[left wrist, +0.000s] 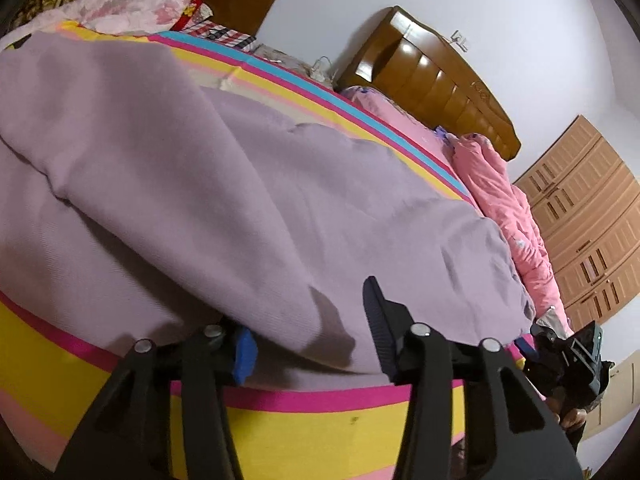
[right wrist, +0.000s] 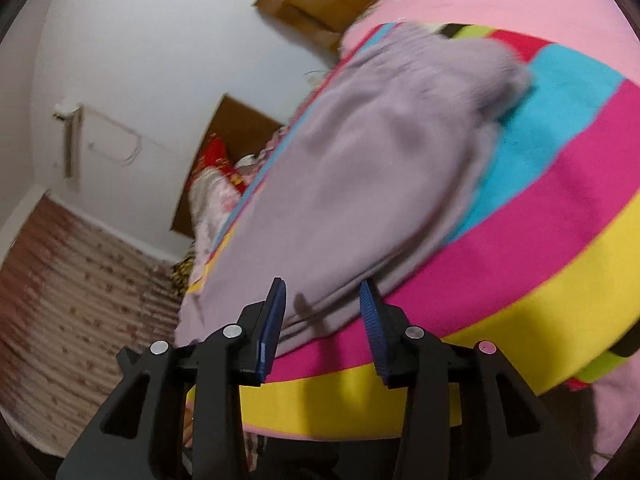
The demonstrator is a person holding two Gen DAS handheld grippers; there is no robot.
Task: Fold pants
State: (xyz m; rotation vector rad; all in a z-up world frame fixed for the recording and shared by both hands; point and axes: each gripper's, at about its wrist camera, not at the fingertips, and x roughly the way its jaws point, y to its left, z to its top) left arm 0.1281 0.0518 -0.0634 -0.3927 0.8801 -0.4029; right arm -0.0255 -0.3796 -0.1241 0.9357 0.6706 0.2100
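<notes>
Left gripper (left wrist: 310,320) sits at the near edge of the pants (left wrist: 224,184), jaws parted; a fold of lilac cloth lies between the fingers and drapes over the left blue pad (left wrist: 245,354), hiding most of it, while the right finger (left wrist: 376,320) stands clear of the cloth. Whether the hidden pad presses the fabric cannot be told. Right gripper (right wrist: 323,312) hovers at another edge of the pants (right wrist: 360,184), jaws parted; both blue ribbed pads (right wrist: 274,320) are visible, with the hem of the cloth lying in the gap and neither pad pressing it. The pants, lilac and folded over on themselves in layers, lie on a striped blanket (left wrist: 320,424) with yellow, magenta, cyan and pink bands, spread over a bed. A pink quilt (left wrist: 508,200) is bunched along the far side, near a brown wooden headboard (left wrist: 436,76). In the left wrist view, the other gripper's body (left wrist: 576,356) appears at the right edge. A wardrobe (left wrist: 588,216) stands against the wall. No legible writing or labels appear in either view; the right wrist view is motion-blurred.
</notes>
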